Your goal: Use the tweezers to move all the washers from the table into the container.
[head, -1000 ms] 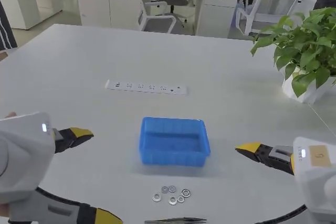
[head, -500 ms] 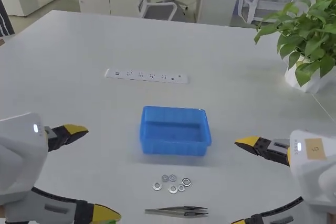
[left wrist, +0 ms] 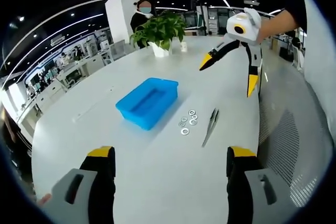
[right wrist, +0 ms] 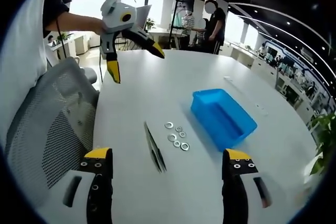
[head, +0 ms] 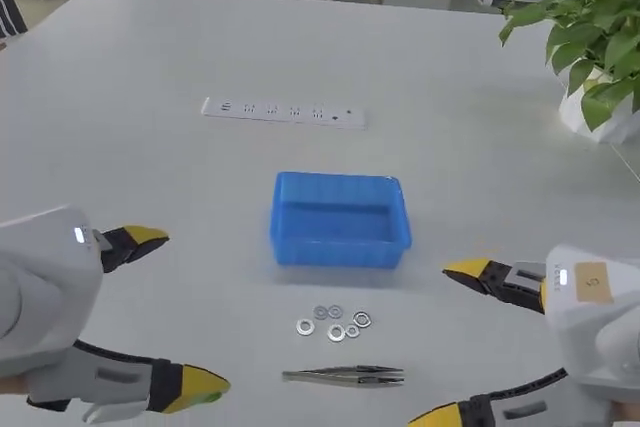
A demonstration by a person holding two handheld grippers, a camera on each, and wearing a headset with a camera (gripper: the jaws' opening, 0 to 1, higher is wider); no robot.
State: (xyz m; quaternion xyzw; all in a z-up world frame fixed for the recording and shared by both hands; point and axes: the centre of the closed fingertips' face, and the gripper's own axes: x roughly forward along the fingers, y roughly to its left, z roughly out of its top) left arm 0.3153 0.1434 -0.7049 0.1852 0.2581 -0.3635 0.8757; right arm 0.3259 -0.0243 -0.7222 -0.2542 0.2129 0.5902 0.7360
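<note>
Head view: the white table carries a blue container. The left gripper and the right gripper hang with jaws spread wide, holding nothing. The tweezers lie just beside the washers, near the container. I'd grasp the tweezers mid-length and squarely.

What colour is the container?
Blue; the container shows best in the head view.

White power strip flat on the grey desk, 12 o'clock. Potted plant in a white pot at 2 o'clock, near the desk edge.
</note>
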